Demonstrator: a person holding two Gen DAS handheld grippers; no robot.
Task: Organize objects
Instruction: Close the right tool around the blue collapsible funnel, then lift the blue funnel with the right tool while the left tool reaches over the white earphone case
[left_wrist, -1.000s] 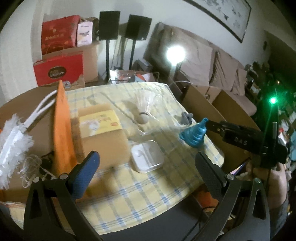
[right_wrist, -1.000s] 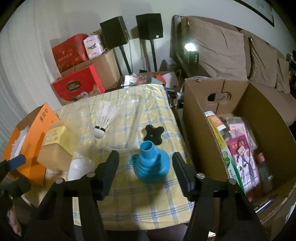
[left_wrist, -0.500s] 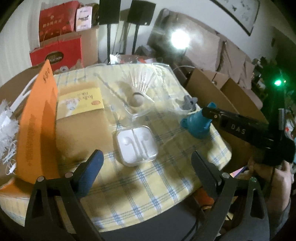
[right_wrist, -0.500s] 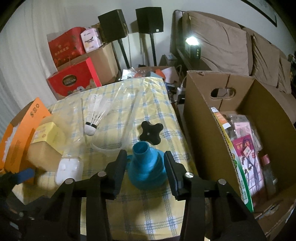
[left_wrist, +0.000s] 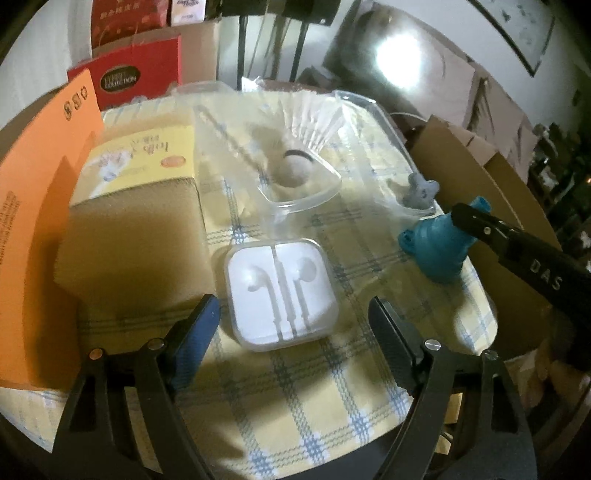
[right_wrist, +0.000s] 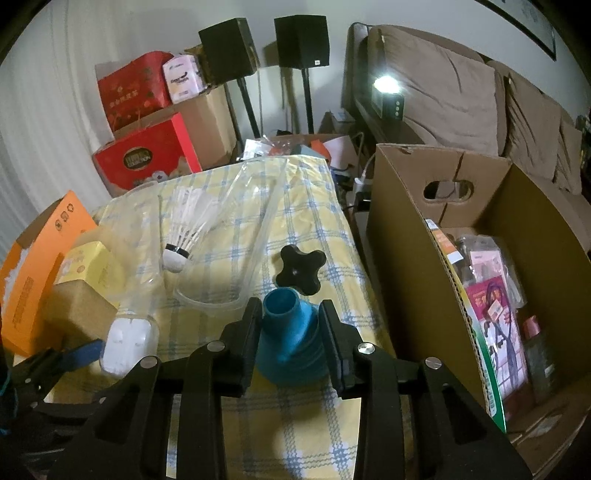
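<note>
A blue collapsible funnel stands on the yellow checked tablecloth near the table's right edge. My right gripper is shut on it, one finger pressing each side. In the left wrist view the funnel shows with a right finger lying across it. A white earphone case lies flat just ahead of my left gripper, which is open with a fingertip on either side of the case's near end. The case also shows in the right wrist view.
A shuttlecock lies in a clear plastic tray. A black star knob sits behind the funnel. A yellow-topped brown box and an orange box stand on the left. An open cardboard box of goods stands right of the table.
My right gripper has moved in and shut around the blue funnel. My left gripper has come forward and down to the earphone case, staying open.
</note>
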